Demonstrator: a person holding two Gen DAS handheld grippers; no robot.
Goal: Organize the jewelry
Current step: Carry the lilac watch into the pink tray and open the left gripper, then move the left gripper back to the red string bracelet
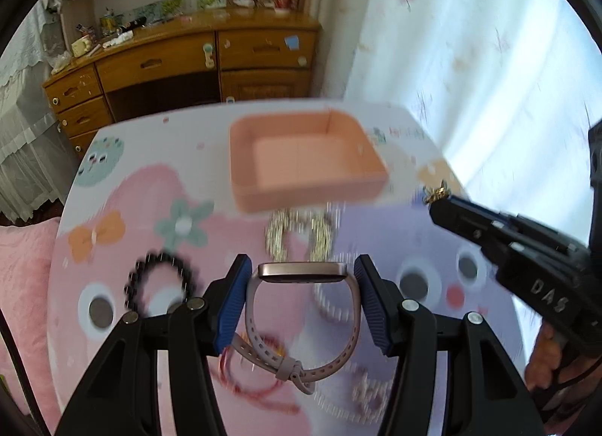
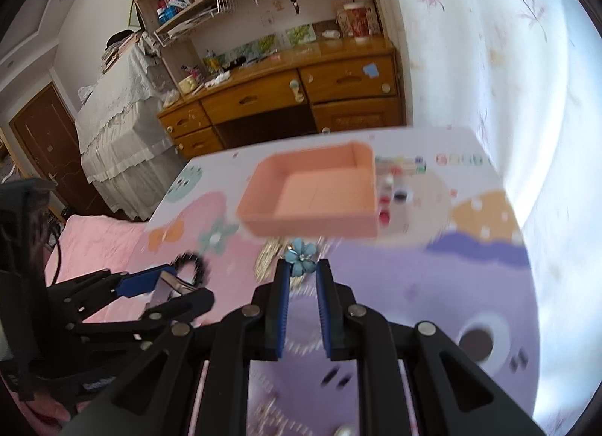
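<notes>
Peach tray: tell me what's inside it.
The peach tray shows only its bare floor in both views; no jewelry lies in it. Its near wall hides a strip of floor. The watch and blue flower piece are held in the tongs.

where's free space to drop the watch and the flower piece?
The pink tray is bare inside. Free table: purple patch right of the right tool. Crowded just before the tray: glitter rings, black bead bracelet, chains beneath the left tool gripping the watch.
</notes>
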